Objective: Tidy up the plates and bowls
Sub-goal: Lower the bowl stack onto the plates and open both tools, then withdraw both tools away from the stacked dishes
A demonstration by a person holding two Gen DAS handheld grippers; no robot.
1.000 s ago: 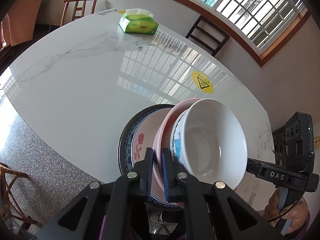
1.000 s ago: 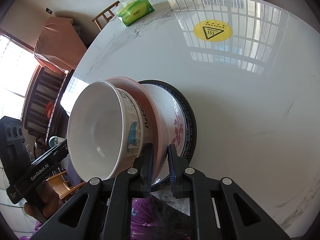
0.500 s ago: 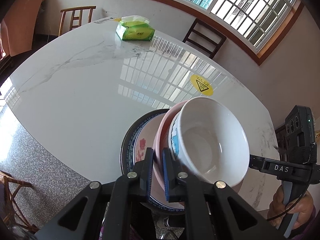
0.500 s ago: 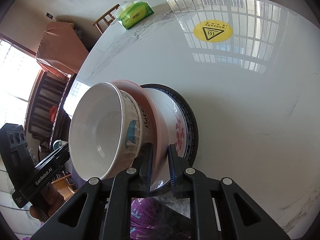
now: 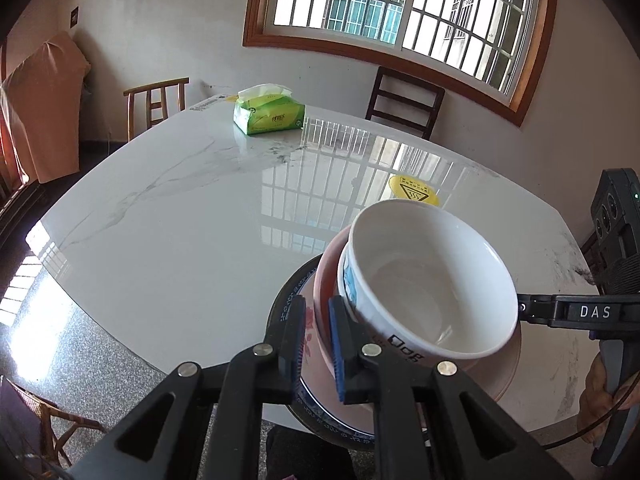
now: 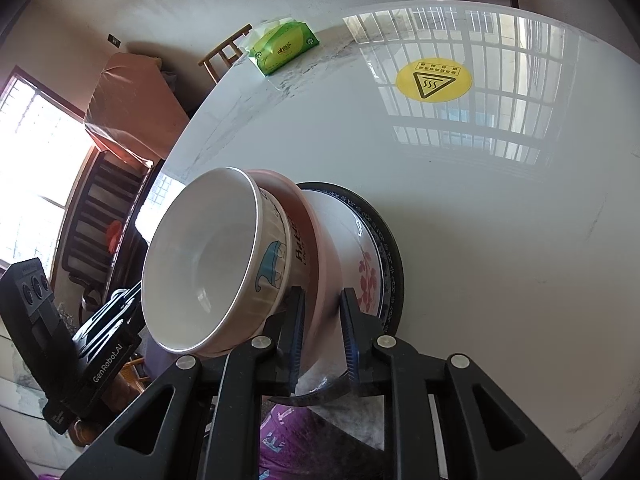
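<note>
Stack of dishes sits at the near edge of the white marble table [image 5: 168,216], overhanging it slightly. Bottom: blue-rimmed floral plate [image 5: 306,340]; on it a pink plate [image 5: 326,276]; on top a white bowl [image 5: 432,276] with a blue cartoon print.

Left gripper [image 5: 316,340] straddles the pink plate's left rim, narrow gap, jaws opening; pads look just off the rim, contact unclear.

Right gripper [image 6: 322,328] straddles the same pink plate's rim on the right side, narrow gap, jaws opening, visible space beside the right pad.

The stack looks tilted in both wrist views.

Green tissue pack [image 5: 268,114] at the far side, well apart from the stack. Round yellow warning sticker [image 6: 434,80] on the tabletop, far right of the stack.
</note>
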